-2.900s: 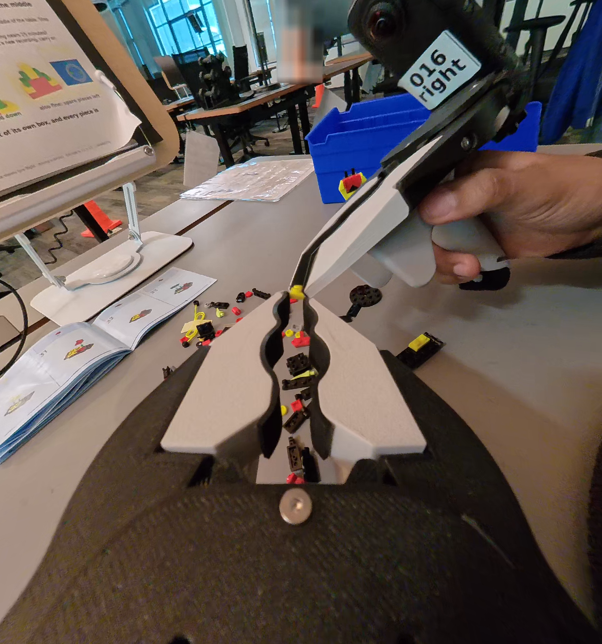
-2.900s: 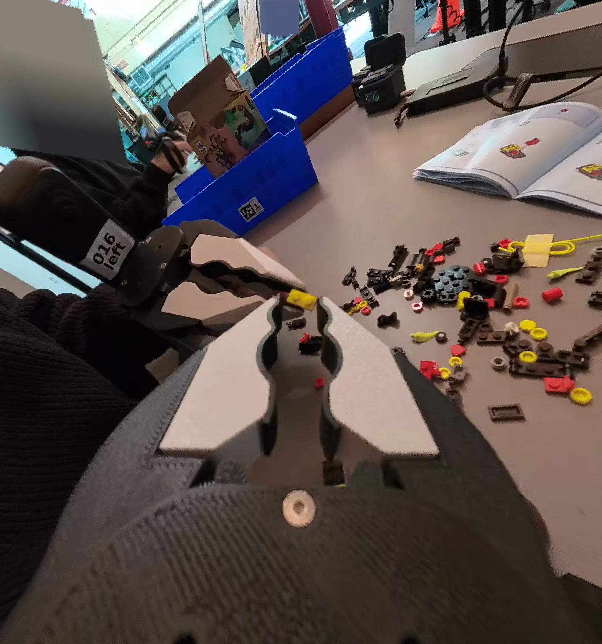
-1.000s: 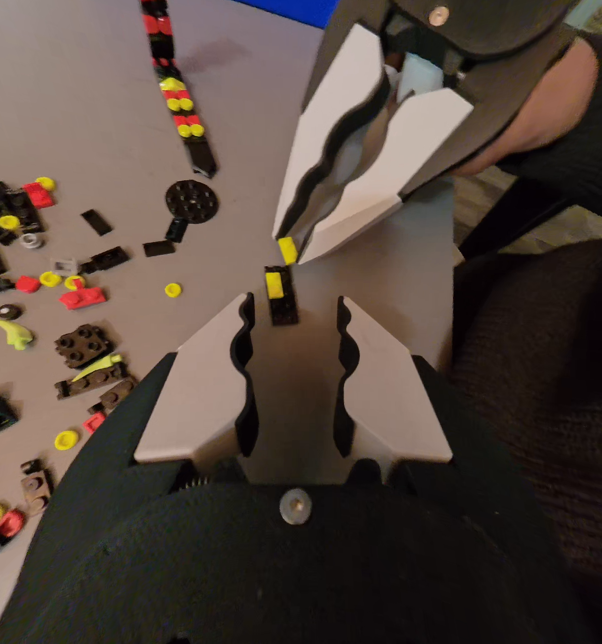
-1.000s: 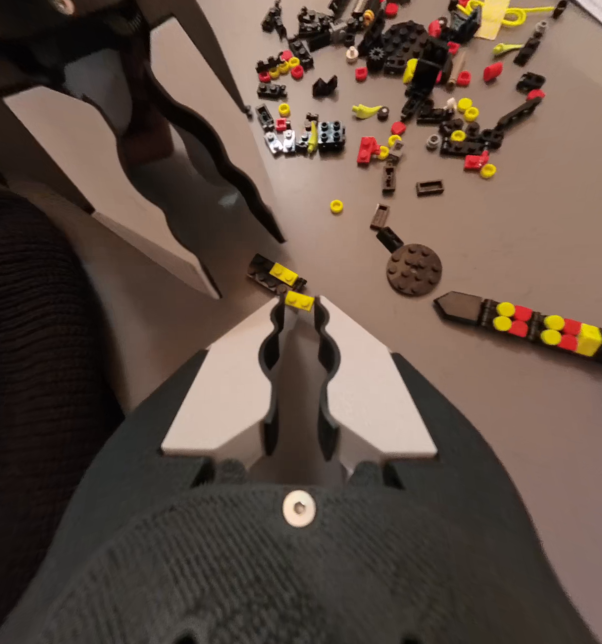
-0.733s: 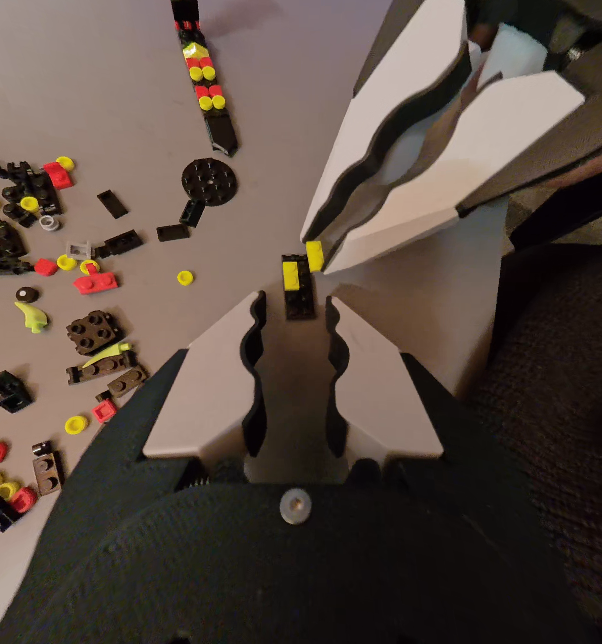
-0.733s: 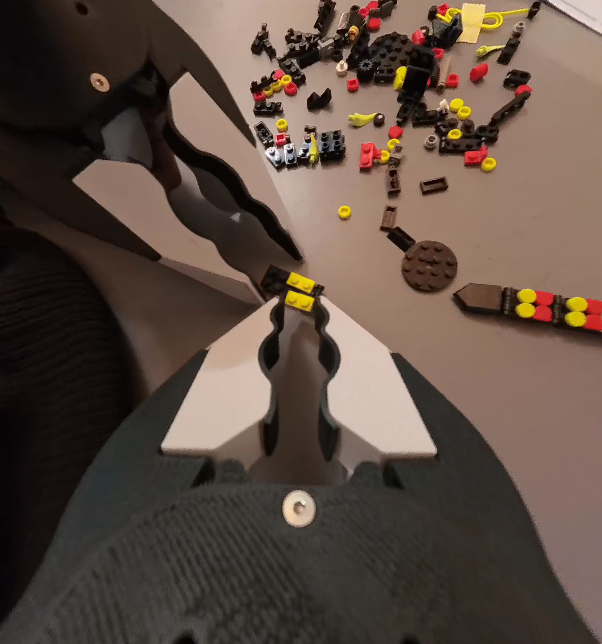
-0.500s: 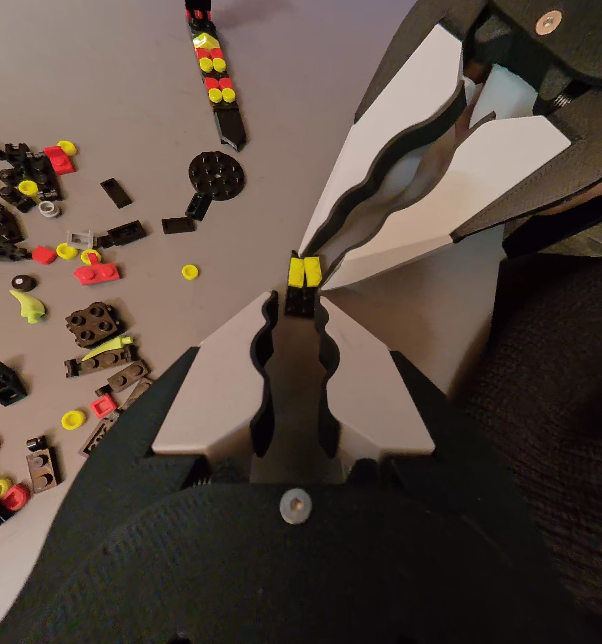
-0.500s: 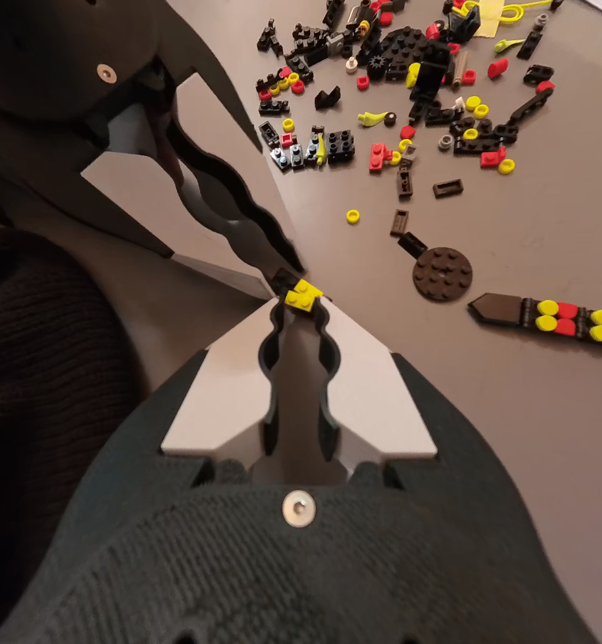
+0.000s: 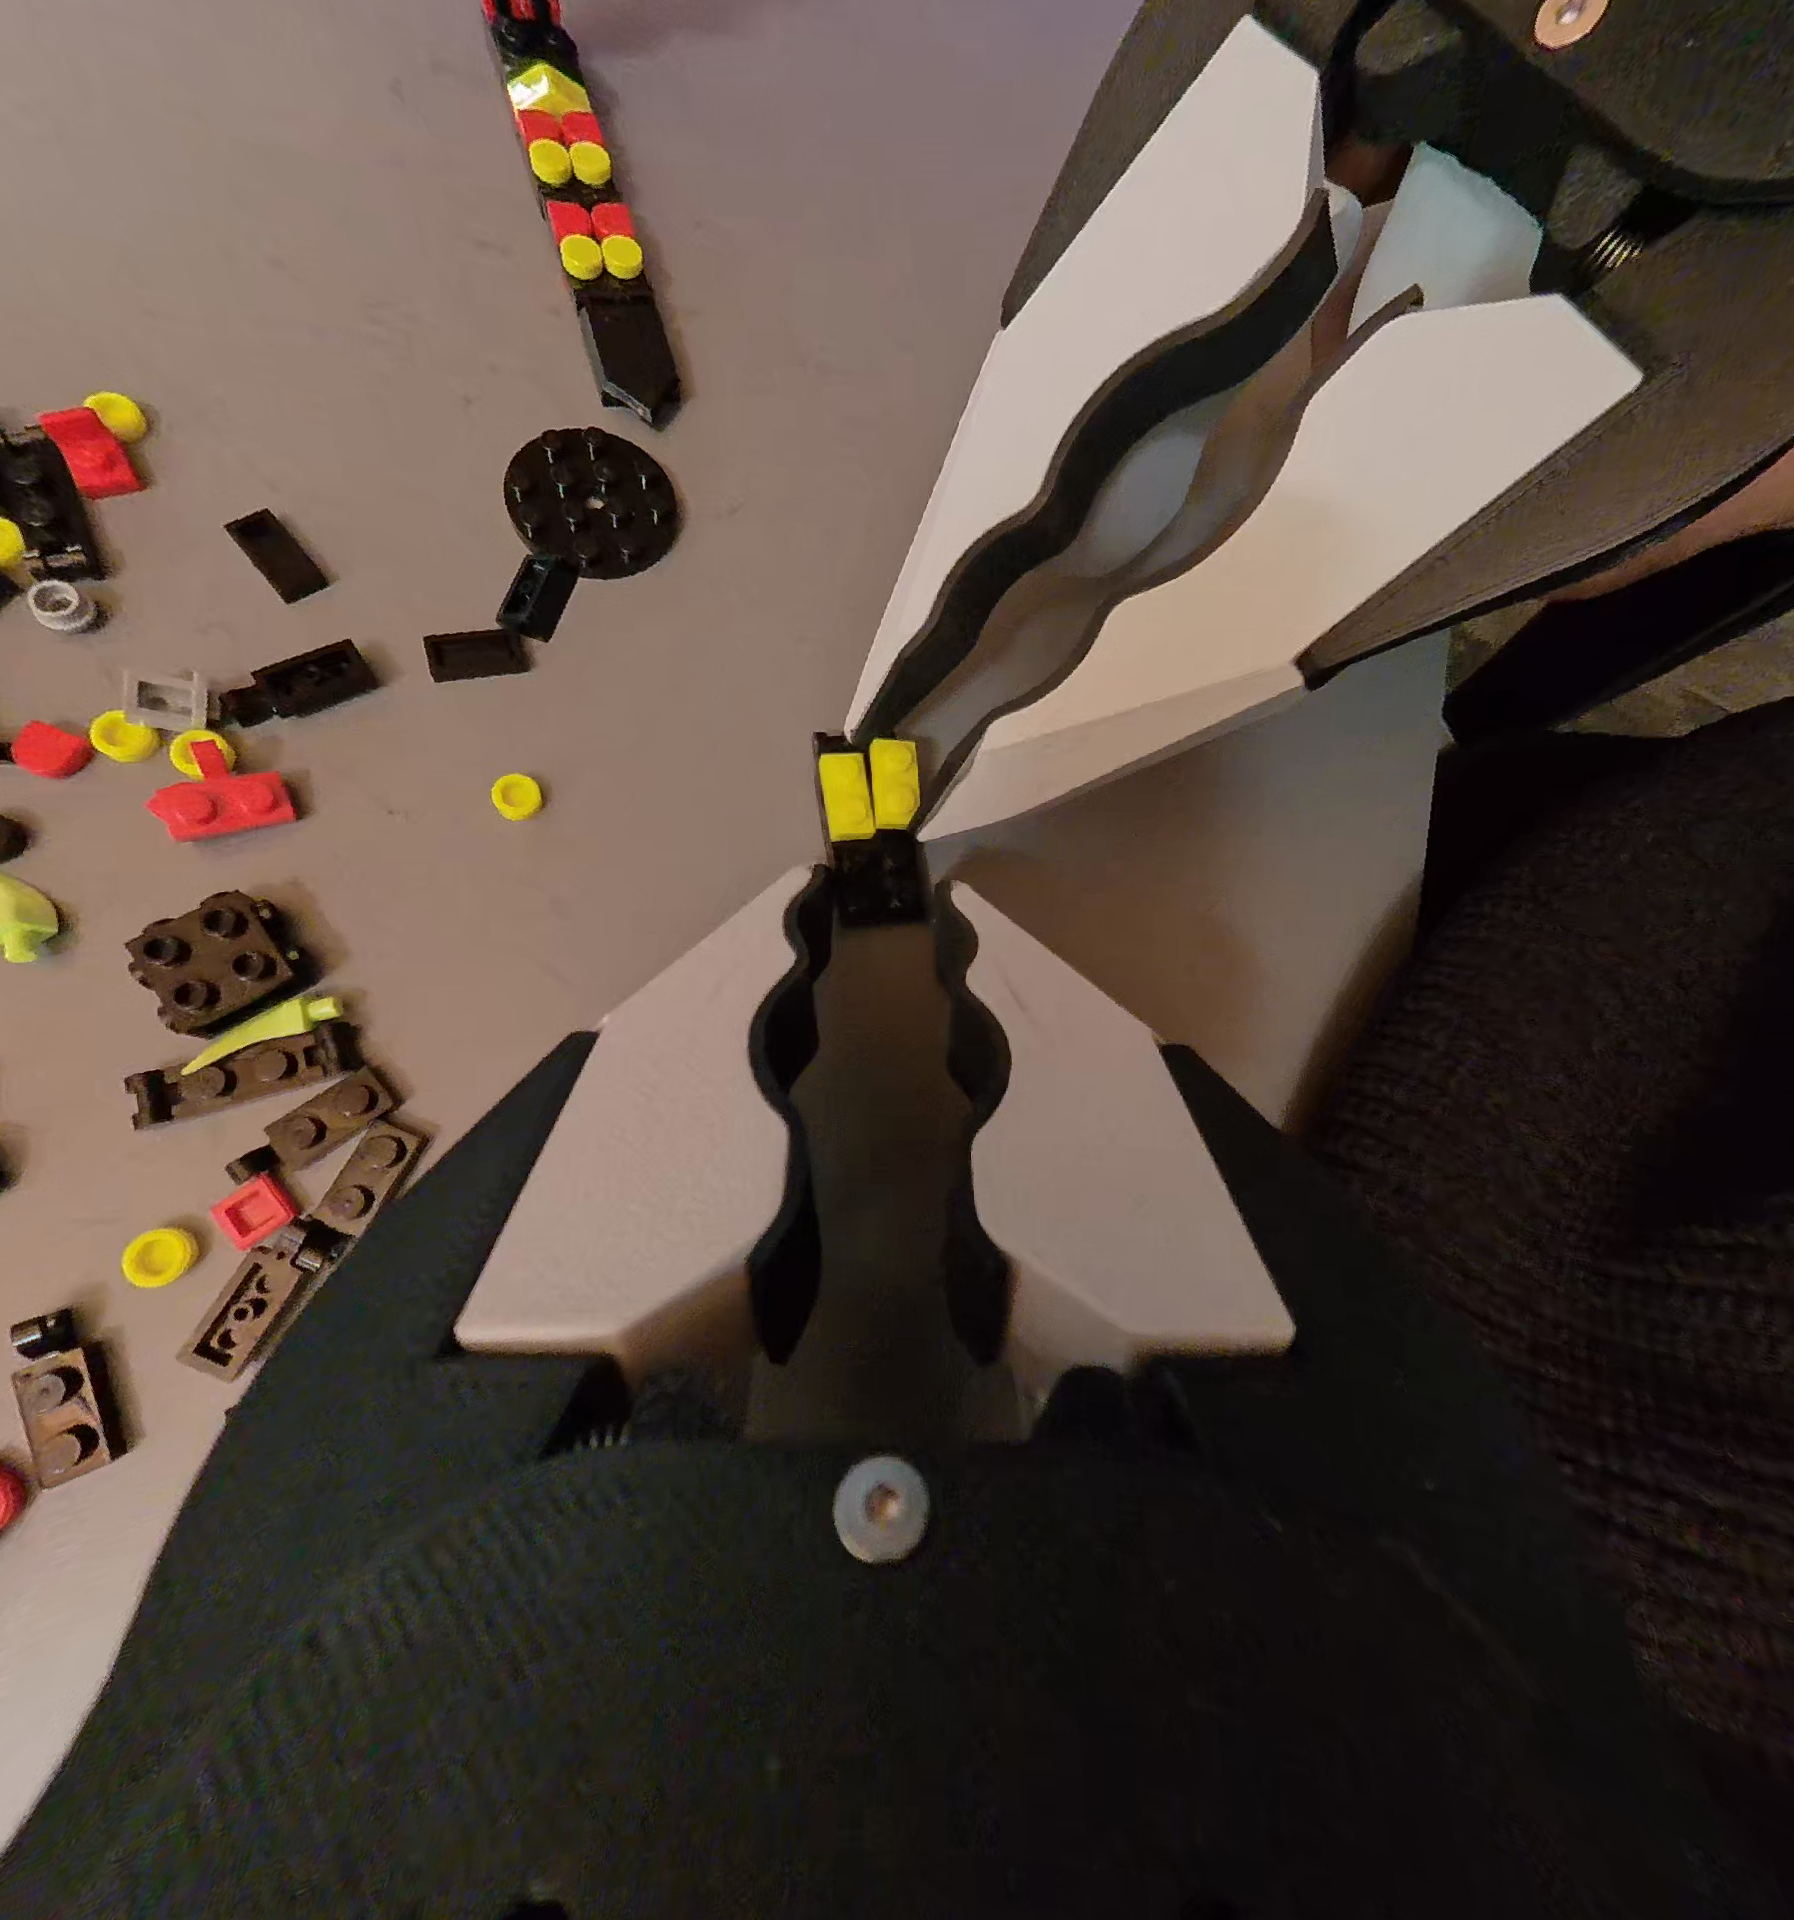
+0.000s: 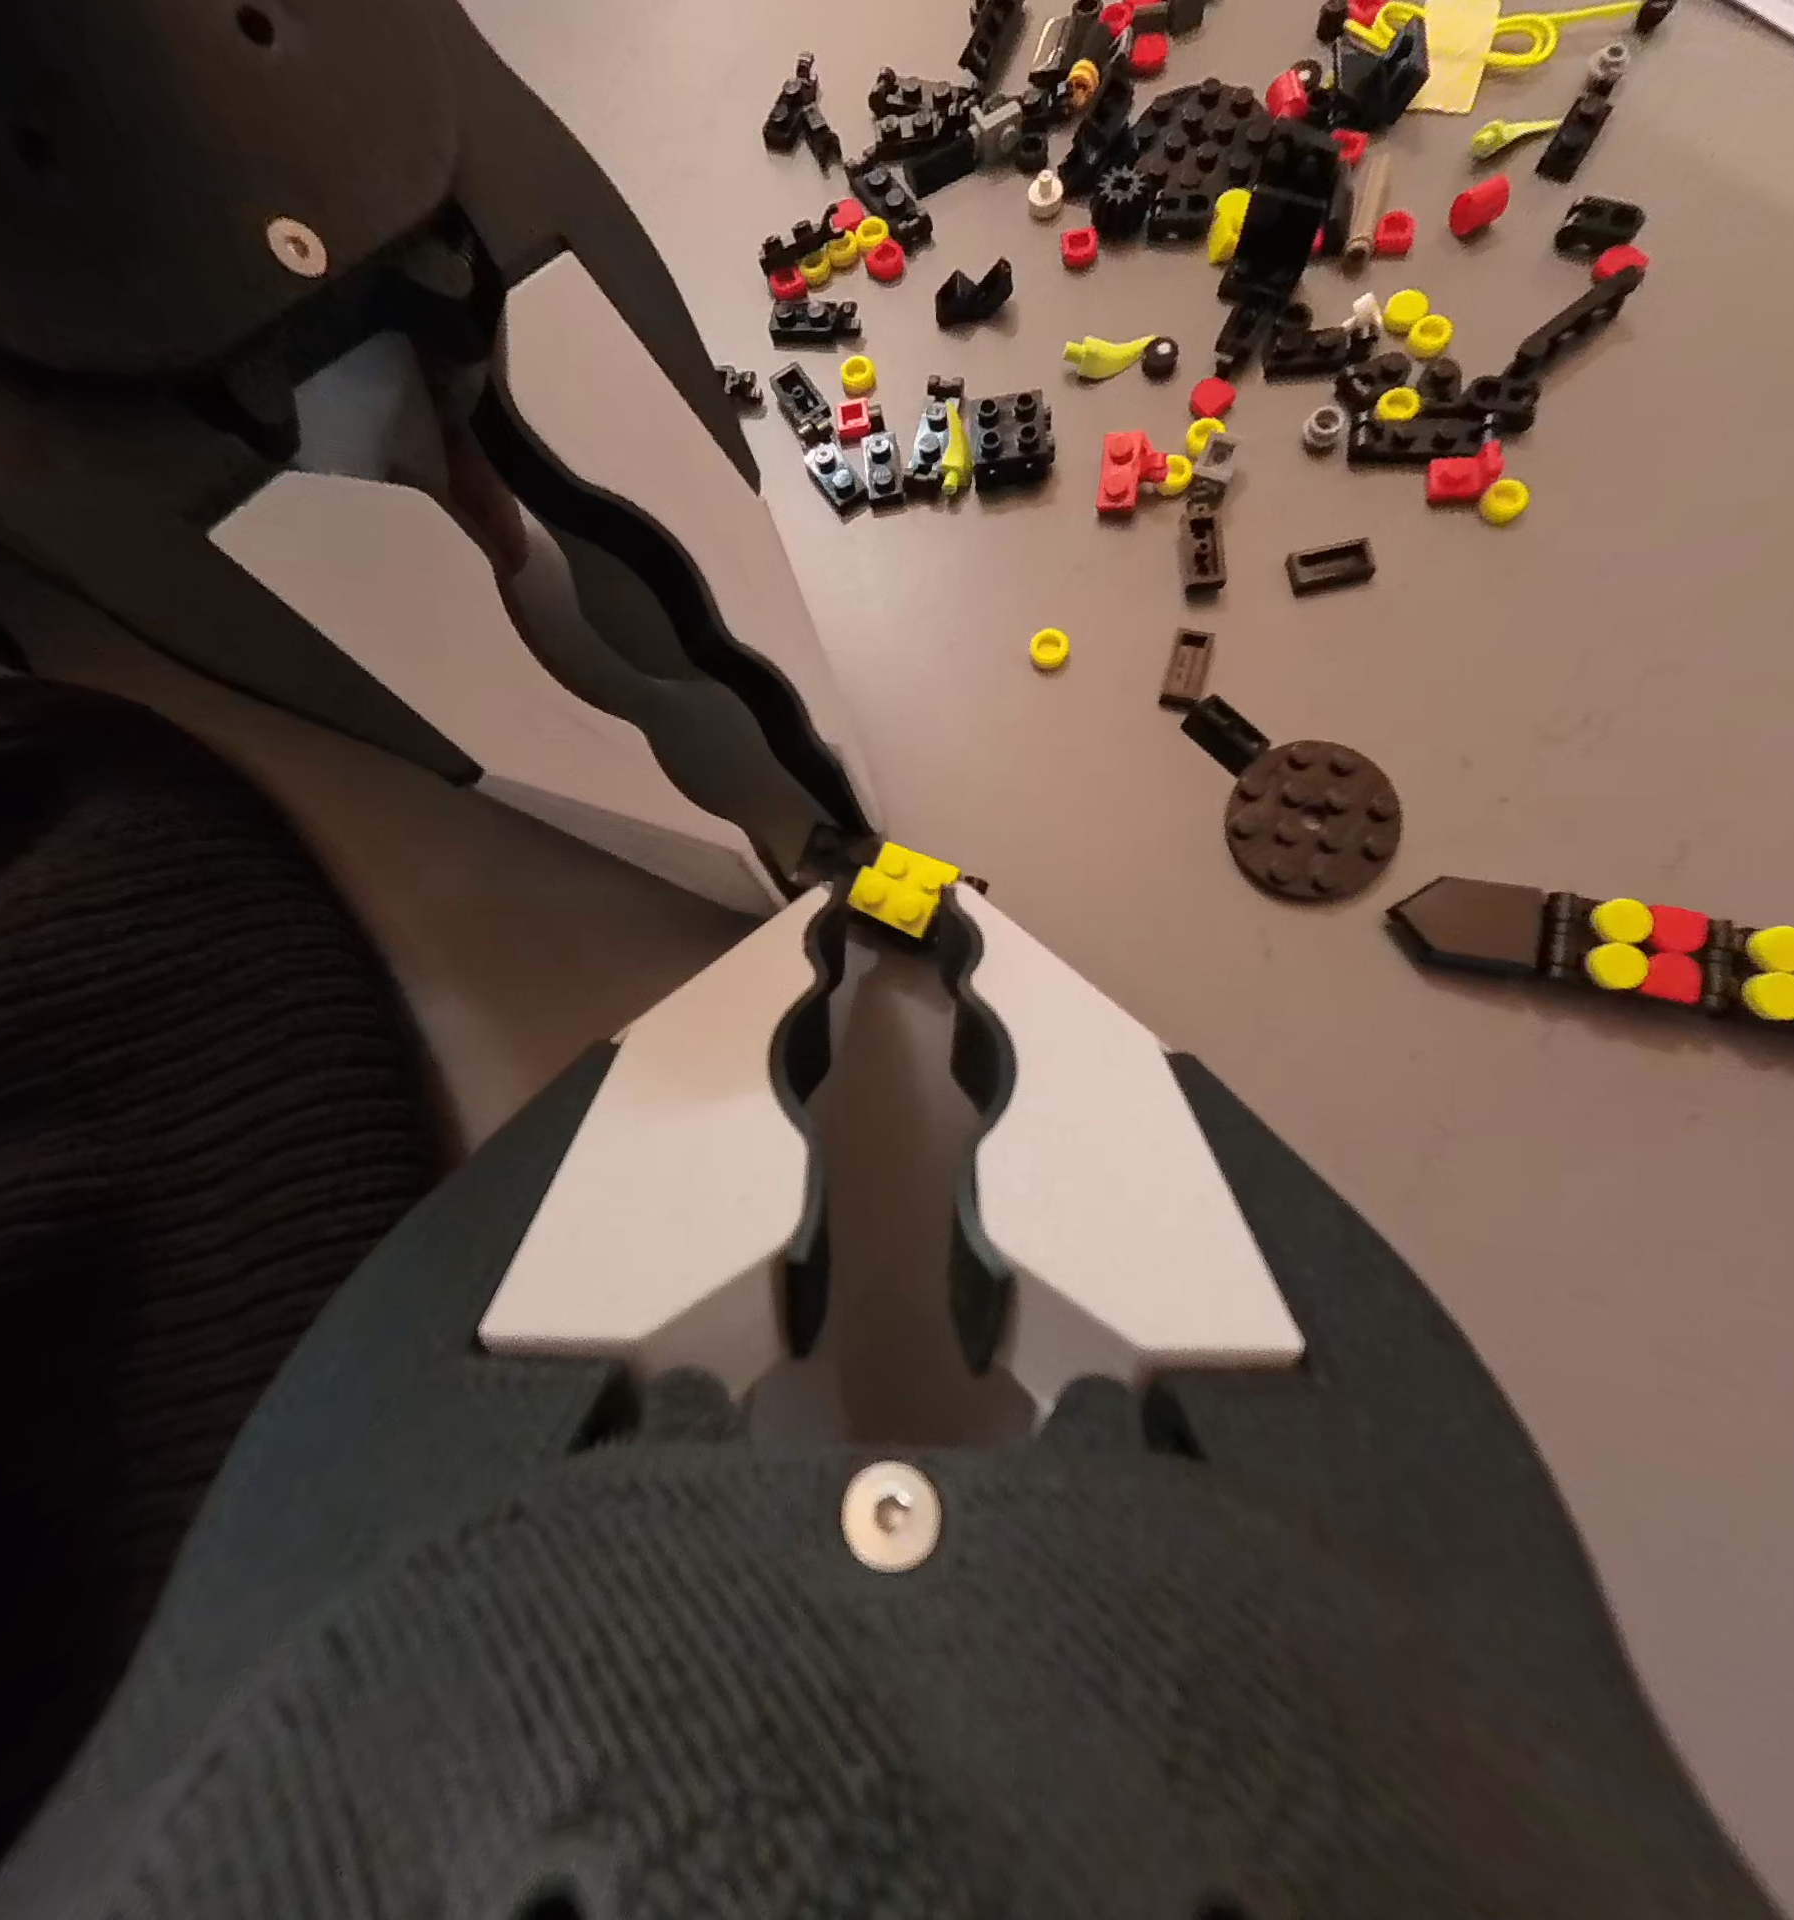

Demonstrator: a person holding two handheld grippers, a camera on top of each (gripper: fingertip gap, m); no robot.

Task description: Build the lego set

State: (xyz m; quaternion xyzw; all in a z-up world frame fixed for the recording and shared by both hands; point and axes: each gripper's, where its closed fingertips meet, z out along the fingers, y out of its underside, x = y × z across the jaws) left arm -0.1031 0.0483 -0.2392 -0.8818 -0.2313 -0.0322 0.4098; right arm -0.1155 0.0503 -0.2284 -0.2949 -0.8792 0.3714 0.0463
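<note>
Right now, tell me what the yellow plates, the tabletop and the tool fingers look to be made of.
Yellow plates: hard moulded plastic, glossy, with crisp studs and small highlights.
Tabletop: smooth matte grey, likely laminate; no grain shows.
Fingers of the left tool: pale matte rigid shells, probably printed plastic, with dark wavy inner liners that look like rubber or foam; the look leaves that open.

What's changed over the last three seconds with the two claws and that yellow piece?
Both claws dropped from mid-air to the table. The left claw opened, then closed on the black plate. The right claw, gripping its yellow plate throughout, carried it in beside the yellow plate already there; whether it is pressed home is unclear. The loose pieces, round black plate and striped strip stayed put.
</note>
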